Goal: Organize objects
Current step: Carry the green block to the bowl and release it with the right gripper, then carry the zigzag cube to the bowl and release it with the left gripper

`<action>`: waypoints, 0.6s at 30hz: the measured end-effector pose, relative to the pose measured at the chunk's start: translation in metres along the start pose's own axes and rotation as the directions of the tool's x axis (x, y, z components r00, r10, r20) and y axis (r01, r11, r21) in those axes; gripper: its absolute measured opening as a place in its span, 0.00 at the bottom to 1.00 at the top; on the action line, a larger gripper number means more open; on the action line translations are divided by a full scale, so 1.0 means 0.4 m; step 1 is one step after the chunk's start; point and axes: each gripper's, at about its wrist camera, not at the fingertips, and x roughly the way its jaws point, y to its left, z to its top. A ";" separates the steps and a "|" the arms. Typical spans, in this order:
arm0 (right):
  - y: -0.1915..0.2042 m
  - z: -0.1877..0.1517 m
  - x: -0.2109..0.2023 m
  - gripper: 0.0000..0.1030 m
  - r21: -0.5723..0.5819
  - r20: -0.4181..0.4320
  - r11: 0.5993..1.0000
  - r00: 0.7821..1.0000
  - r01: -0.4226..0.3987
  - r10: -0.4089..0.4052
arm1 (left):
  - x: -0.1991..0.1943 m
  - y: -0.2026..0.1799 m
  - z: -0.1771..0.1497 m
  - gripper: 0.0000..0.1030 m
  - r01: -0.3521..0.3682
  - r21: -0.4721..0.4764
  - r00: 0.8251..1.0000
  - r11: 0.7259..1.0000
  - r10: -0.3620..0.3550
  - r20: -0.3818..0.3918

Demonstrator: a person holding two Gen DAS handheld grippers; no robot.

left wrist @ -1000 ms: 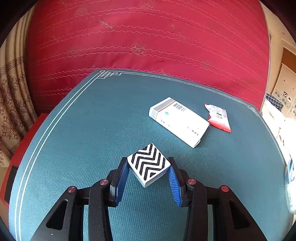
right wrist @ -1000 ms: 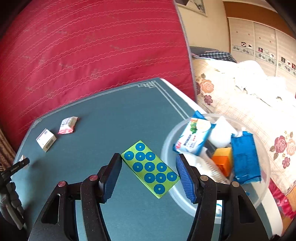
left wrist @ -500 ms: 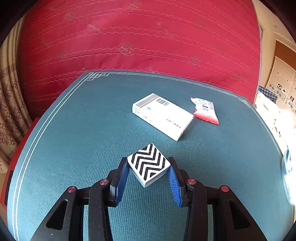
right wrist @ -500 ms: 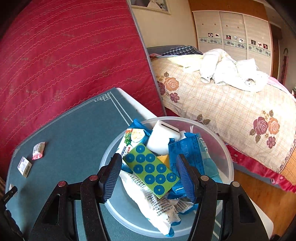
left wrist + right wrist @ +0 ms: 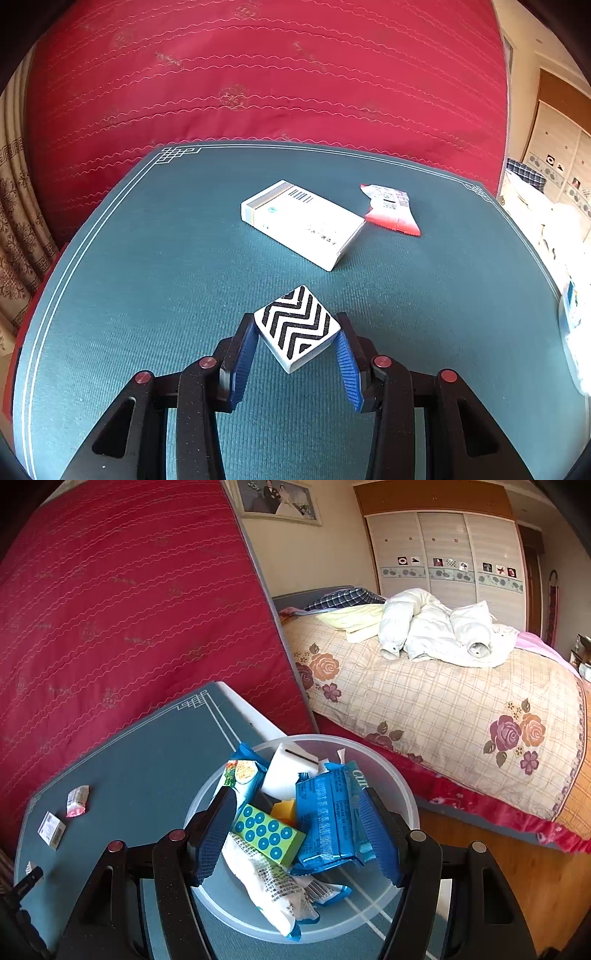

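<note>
Zigzag-patterned box (image 5: 297,326) sits clamped corner to corner in the left gripper (image 5: 295,354) above the teal table (image 5: 147,258). Over the clear bin (image 5: 400,794), the right gripper (image 5: 299,834) is opening, the green dotted box (image 5: 267,832) lying inside the bin.

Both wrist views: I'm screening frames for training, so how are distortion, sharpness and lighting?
Left wrist view: strong fisheye bend in the table edge, dark corners, zigzag box sharp. Right wrist view: same bend, bright daylight on the bed, tub contents crisp, no obvious motion blur.
</note>
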 end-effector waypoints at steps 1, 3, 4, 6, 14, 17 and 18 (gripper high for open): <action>-0.007 -0.001 -0.001 0.68 0.006 0.000 1.000 1.000 -0.001 0.001 | -0.001 -0.007 -0.001 0.43 0.005 0.005 1.000 1.000 -0.005 -0.002; -0.020 -0.005 -0.001 0.68 0.013 -0.003 1.000 1.000 0.000 0.000 | -0.004 -0.022 -0.002 0.43 0.014 0.016 1.000 1.000 -0.014 -0.008; -0.024 -0.008 0.000 0.68 0.010 -0.008 1.000 1.000 -0.002 0.002 | -0.007 -0.032 -0.003 0.43 0.019 0.022 1.000 1.000 -0.019 -0.011; -0.028 -0.015 0.000 0.68 -0.009 -0.014 1.000 1.000 -0.005 0.005 | -0.017 -0.052 -0.006 0.43 0.036 0.035 0.999 0.999 -0.035 -0.016; -0.053 -0.020 0.003 0.68 -0.030 -0.016 0.999 0.999 -0.033 0.033 | -0.060 -0.160 -0.023 0.43 0.120 0.089 0.992 0.989 -0.116 -0.042; -0.058 -0.016 0.005 0.68 -0.058 -0.016 0.997 0.999 -0.052 0.051 | -0.075 -0.224 -0.029 0.43 0.153 0.124 0.988 0.980 -0.148 -0.051; -0.058 -0.014 0.006 0.68 -0.065 -0.015 0.996 0.998 -0.060 0.059 | -0.080 -0.248 -0.032 0.43 0.170 0.134 0.985 0.976 -0.164 -0.056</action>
